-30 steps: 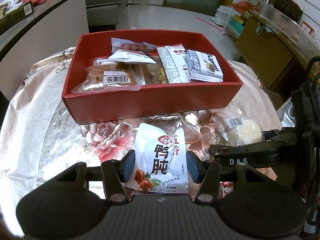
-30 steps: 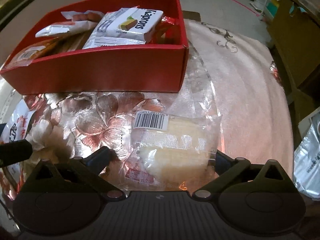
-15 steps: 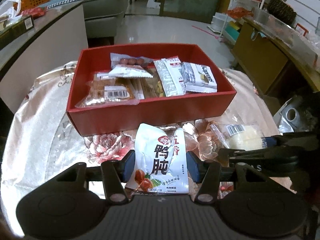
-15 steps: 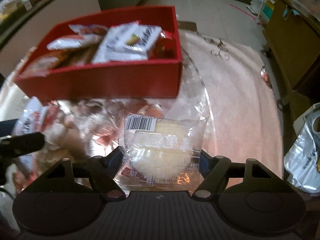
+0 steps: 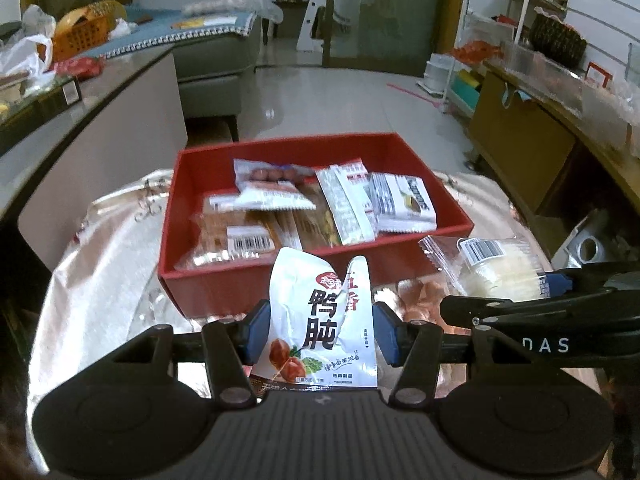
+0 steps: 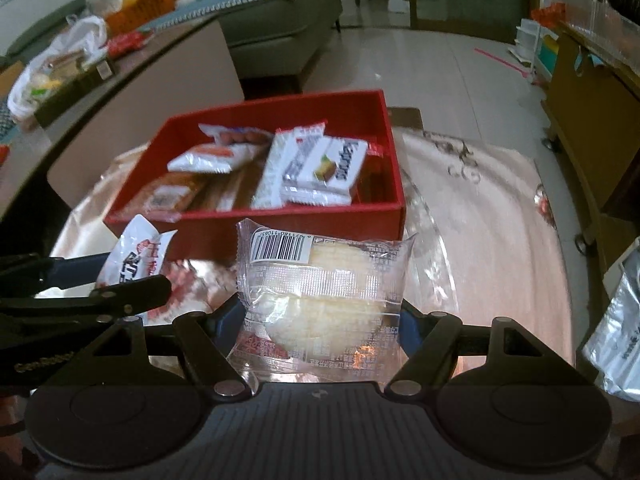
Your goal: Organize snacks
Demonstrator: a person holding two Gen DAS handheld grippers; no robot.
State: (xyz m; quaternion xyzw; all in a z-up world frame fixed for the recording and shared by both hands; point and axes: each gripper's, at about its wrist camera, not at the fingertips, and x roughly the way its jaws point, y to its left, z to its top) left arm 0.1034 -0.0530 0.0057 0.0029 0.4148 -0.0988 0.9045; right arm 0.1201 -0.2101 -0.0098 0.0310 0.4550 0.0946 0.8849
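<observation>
My left gripper (image 5: 320, 330) is shut on a white snack pouch with Chinese print (image 5: 322, 320) and holds it above the table, in front of the red box (image 5: 280, 284). My right gripper (image 6: 320, 320) is shut on a clear-wrapped pale cake with a barcode (image 6: 320, 292), also lifted in front of the red box (image 6: 320, 220). The box holds several snack packets. The cake (image 5: 496, 268) shows at the right of the left wrist view. The pouch (image 6: 136, 260) shows at the left of the right wrist view.
The table wears a shiny floral cloth (image 5: 104, 248). A silver bag (image 6: 616, 340) lies off the table's right side. A wooden cabinet (image 5: 520, 140) stands to the right, a counter (image 5: 80, 120) to the left, and a sofa (image 5: 216, 64) behind.
Both grippers have risen from the table with their snacks. The right gripper closed on the cake and lifted it off the cloth. The box now appears lower and farther.
</observation>
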